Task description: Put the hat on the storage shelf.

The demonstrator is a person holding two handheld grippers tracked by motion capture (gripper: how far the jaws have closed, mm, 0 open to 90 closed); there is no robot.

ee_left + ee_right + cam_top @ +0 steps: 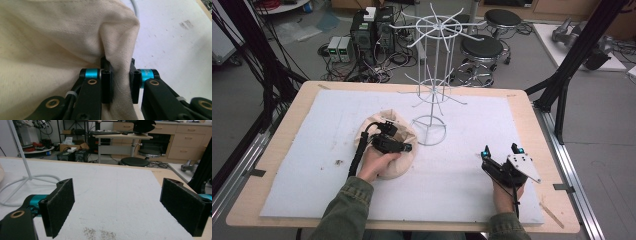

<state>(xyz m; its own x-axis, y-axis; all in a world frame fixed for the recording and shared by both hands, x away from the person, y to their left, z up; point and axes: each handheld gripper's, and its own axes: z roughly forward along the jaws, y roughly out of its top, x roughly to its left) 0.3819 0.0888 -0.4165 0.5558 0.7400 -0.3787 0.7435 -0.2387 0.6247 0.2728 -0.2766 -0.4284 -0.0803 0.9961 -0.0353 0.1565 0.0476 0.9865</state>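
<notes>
The cloth (388, 150) looked soft and light, a limp thing that would fold and sag rather than keep a shape, so it likely wanted a pinch on a raised fold or an edge, not a push on its flat. Its weave seemed coarse enough not to slip between padded jaws. The left tool (120, 82) had taken just such a hold: its jaws were closed on an upstanding fold of the cloth (75, 37), the fabric bunched tight between them. The cloth was cream, unbleached, plain-woven and finely speckled, heaped in a rounded mound. It lay on the white-covered surface (337, 125) just beside the base ring of the wire rack (432, 80), on the left-tool side. The right tool (502, 152) rested well apart from the rack, near the surface's edge, its jaws wide apart with nothing between them.
</notes>
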